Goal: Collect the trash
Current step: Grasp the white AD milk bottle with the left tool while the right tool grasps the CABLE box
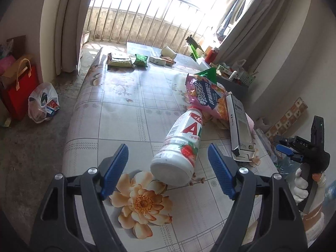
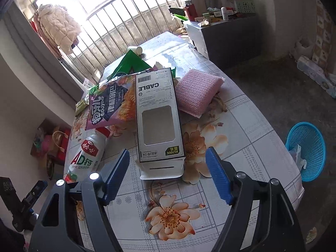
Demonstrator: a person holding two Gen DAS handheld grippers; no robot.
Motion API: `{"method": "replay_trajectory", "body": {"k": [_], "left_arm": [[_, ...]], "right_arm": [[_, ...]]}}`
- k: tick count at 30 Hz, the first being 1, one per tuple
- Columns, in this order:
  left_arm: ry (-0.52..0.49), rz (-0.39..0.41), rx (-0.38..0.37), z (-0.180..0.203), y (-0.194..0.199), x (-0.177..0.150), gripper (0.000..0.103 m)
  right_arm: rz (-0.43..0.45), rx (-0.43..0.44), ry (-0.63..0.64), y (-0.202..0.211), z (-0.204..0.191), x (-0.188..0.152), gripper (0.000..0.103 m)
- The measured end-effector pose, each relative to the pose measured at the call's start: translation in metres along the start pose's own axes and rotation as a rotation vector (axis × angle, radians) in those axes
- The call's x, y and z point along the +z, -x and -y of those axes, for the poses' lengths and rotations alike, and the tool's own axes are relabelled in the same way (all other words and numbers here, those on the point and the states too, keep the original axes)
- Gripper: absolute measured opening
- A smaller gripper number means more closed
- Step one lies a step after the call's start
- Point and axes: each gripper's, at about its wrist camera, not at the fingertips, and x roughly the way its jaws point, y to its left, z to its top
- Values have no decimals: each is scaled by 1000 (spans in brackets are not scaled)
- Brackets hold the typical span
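A white AD milk bottle (image 1: 180, 147) lies on its side on the floral table (image 1: 117, 113), its base toward my open, empty left gripper (image 1: 168, 161). A pink snack bag (image 1: 206, 98) and a white cable box (image 1: 240, 130) lie behind it. In the right wrist view the cable box (image 2: 157, 115) lies just ahead of my open, empty right gripper (image 2: 167, 163). The bottle (image 2: 88, 153) is to its left, the snack bag (image 2: 111, 103) behind, and a pink sponge (image 2: 197, 90) to the right.
More wrappers (image 1: 120, 61), a green packet (image 1: 141, 59) and a paper cup (image 1: 168, 52) lie at the table's far end. A blue basket (image 2: 307, 149) stands on the floor right of the table. Bags (image 1: 43, 103) sit on the floor at left. A cluttered cabinet (image 2: 226, 35) stands behind.
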Motion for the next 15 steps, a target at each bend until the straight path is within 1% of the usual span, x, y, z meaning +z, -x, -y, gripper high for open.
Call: {"method": "replay_trajectory", "body": {"k": [4,9,12,15], "left_arm": [[0,-22,-21,-4,-4,-1,77],[-17,-47,-46,-6,-9,0,77],[-35,-62,-47,-7,-13,3,78],[-33,-66,-47,-10,-13,4,78]], "right_arm": [[44,-54,76,-4,-24,0,79],[91,-112,122,-19,-40,7,86],[89,-111,125,-33,-46,13,86],[65,-111,134,-53,-53,19,86]]}}
